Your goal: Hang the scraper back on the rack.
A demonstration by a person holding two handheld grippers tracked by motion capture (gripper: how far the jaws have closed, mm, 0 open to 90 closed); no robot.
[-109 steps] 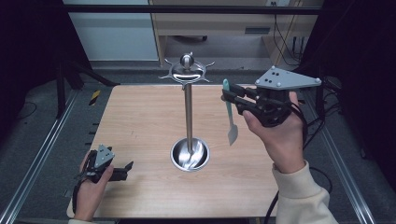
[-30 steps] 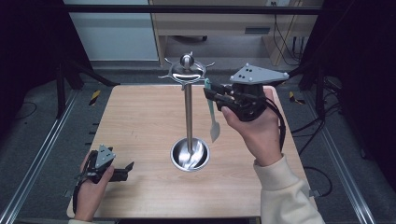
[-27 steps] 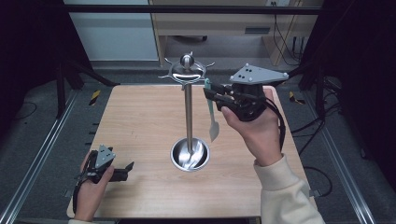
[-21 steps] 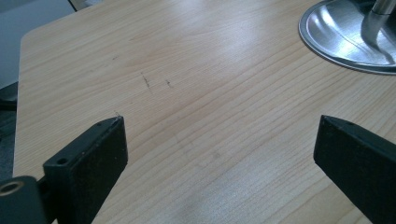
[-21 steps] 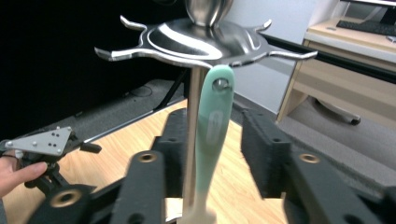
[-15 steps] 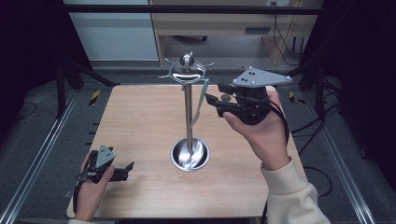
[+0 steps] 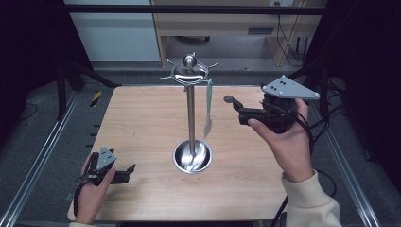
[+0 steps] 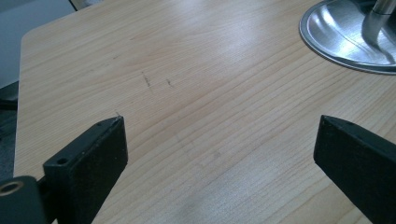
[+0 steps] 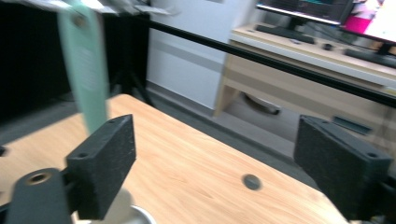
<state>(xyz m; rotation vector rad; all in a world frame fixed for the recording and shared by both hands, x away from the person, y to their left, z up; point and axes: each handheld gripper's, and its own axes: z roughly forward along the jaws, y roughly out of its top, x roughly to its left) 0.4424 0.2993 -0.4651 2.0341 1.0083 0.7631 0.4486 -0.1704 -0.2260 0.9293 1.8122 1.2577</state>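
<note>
Views: from the high view I saw the spatula hanging off the rack; my right gripper view caught its green handle close by.
Right gripper: jaws had just been opening, wide, nothing between them, beside the spatula.
Left gripper: wide open, empty, low over the table.
Room: desk and monitors behind.
Change: earlier I held the spatula; now it hung free.

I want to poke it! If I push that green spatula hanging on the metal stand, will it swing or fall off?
The green spatula hangs freely from one hook on the stand, so a poke would probably set it swinging. It looks thin and light, so a hard shove might lift it off. The stand's wide round base probably keeps it upright.
</note>
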